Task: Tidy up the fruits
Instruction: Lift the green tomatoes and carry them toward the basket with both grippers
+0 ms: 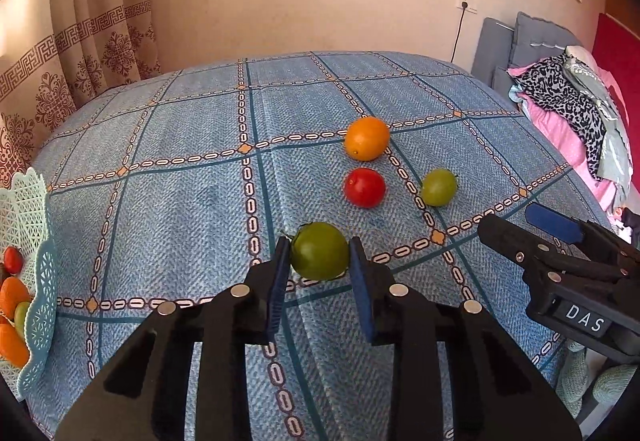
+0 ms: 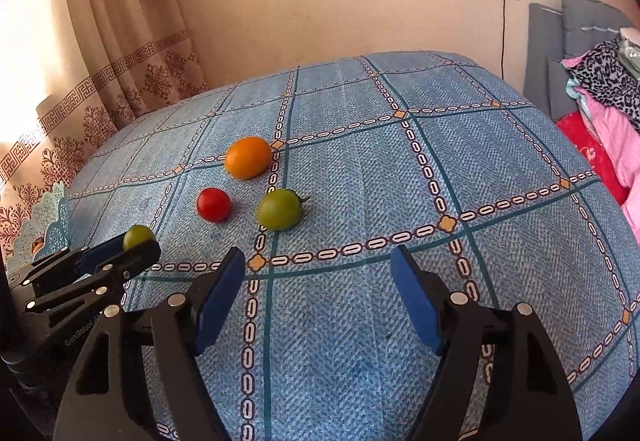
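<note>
1. Nearest the left wrist camera, the left gripper point(image 1: 320, 261) has its blue pads closed against both sides of a green tomato point(image 1: 319, 251); whether the fruit is clear of the tablecloth point(image 1: 180, 145) I cannot tell.
2. Step in hand: grasping this fruit. Next it likely travels left to the lace basket point(image 1: 38, 281), calling for a steady lift.
3. The right gripper point(image 2: 318, 281) hangs wide apart, empty.
4. Only the left view shows fruit in the basket; the right view shows the second green tomato's point(image 2: 279, 209) stalk.
</note>
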Demonstrator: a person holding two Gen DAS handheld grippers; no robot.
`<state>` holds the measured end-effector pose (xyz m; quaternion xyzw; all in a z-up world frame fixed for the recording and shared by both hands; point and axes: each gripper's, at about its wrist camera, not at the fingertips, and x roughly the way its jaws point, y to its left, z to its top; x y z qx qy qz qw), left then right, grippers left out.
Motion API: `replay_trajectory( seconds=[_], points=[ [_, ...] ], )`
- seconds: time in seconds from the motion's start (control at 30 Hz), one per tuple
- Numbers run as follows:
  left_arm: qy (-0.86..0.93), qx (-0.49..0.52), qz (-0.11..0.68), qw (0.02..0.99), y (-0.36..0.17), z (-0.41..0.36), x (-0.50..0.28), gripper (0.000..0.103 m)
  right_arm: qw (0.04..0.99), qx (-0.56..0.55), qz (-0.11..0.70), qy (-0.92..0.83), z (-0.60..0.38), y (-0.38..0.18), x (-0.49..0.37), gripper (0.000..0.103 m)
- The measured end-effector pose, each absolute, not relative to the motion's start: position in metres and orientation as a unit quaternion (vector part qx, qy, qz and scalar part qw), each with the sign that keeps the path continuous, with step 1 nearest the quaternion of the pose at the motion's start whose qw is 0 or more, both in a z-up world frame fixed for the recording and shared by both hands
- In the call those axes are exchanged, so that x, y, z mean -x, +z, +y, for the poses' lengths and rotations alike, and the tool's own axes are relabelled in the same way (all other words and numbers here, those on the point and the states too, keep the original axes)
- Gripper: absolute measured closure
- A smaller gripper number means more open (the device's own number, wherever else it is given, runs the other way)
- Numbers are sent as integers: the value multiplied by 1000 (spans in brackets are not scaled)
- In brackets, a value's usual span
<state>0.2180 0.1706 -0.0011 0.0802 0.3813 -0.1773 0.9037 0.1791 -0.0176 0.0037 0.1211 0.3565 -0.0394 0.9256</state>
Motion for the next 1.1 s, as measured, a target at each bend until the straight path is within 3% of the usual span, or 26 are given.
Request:
replay_trajectory(
  seconds=[0.47, 0.73, 1.1],
  points=[
    [-157, -64, 376, 911, 3, 191, -225, 73, 911, -75, 405, -4, 4, 1, -239, 50],
    [-152, -53, 381, 910, 2, 196, -230, 73, 910, -55, 410, -13, 13, -5, -254, 68],
    [-156, -53, 375, 912, 5, 195, -226, 73, 912, -80, 402, -11, 5, 0, -235, 69]
  ],
)
